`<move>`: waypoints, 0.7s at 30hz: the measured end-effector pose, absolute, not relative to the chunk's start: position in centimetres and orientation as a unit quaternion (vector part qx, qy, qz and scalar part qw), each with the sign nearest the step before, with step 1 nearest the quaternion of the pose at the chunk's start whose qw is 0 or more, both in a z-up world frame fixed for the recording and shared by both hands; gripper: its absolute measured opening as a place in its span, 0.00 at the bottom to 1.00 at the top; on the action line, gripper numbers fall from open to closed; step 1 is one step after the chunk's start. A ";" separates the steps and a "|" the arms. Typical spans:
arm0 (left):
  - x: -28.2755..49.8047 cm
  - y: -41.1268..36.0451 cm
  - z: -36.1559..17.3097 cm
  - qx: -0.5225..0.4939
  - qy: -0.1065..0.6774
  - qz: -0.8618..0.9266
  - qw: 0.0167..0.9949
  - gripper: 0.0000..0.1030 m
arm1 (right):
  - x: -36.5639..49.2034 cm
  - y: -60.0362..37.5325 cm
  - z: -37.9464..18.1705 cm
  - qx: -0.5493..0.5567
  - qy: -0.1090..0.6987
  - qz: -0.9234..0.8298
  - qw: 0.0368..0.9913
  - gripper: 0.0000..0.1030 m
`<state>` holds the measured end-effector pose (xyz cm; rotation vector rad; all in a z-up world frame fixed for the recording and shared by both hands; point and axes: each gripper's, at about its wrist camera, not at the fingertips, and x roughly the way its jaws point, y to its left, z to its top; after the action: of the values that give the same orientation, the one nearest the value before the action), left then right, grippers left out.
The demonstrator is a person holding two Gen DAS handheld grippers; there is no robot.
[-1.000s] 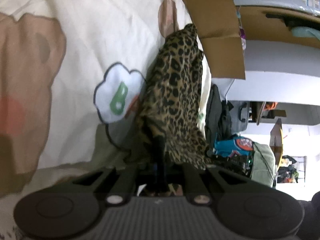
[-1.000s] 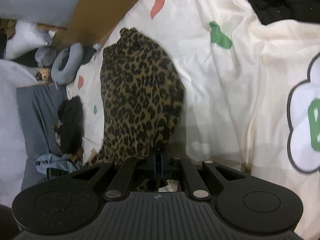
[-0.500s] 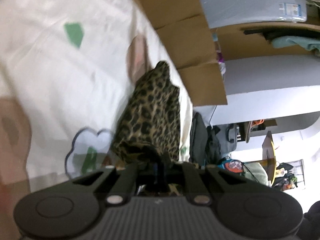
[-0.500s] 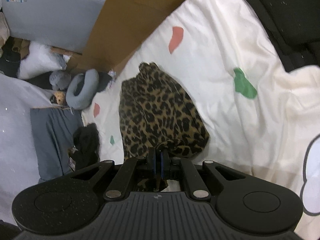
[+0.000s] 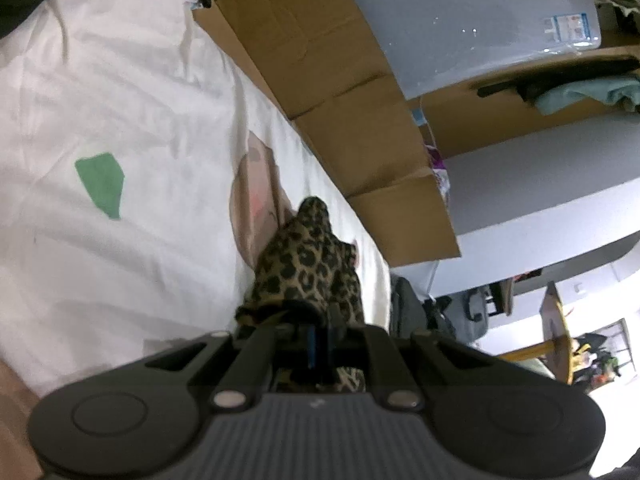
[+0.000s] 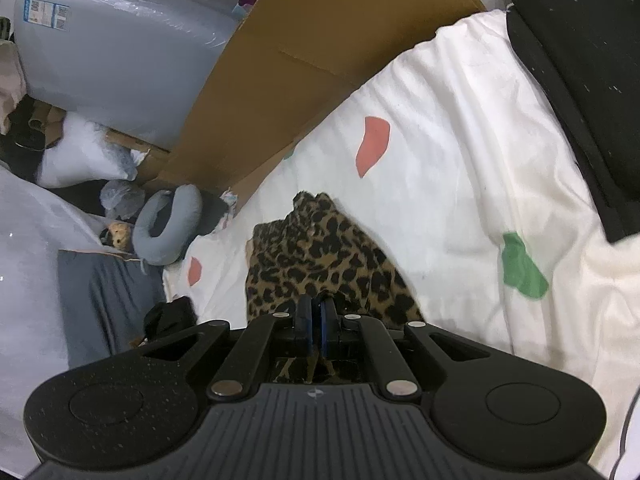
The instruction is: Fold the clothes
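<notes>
Leopard-print garment is lying on the bed's white quilt, stretching straight away from both pairs of tongs, its long axis running from the pinched near edge to a narrow far tip. The left tongs are sitting nearly closed with the patterned cloth bunching between them, and the same cloth is showing under their frame. The right tongs are likewise pressed almost together on the near hem of that garment, a sliver of print showing behind the pads. Both hands are therefore gripping the same near edge, neither one clearly nearer the far tip; I judge the coming move to be carrying this edge forward over the part lying beyond it, along that axis.

Brown cardboard is standing along the far side of the bed, close behind the garment's tip, and it is limiting how far forward the fold can travel. A grey neck pillow is lying off the bed's edge in the right view, clear of the cloth. A black fabric item is resting on the quilt to the right, well apart from the garment. The quilt around the cloth is otherwise carrying only printed coloured patches.
</notes>
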<state>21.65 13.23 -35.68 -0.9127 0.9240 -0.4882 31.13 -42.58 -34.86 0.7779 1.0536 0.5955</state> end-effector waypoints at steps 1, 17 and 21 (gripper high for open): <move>21.9 13.2 -35.8 -0.420 0.425 -0.222 0.770 0.05 | 31.4 -42.4 -35.0 0.355 0.481 0.271 0.754 0.02; 27.4 12.3 -38.5 -0.386 0.441 -0.161 0.794 0.05 | 36.0 -39.6 -37.2 0.315 0.483 0.230 0.784 0.02; 28.6 11.9 -39.7 -0.365 0.455 -0.150 0.798 0.05 | 36.6 -39.2 -38.6 0.301 0.495 0.215 0.786 0.02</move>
<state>28.64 11.89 -39.69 -0.7836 0.9776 -0.3209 36.56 -39.17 -38.62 0.6487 1.0666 0.4642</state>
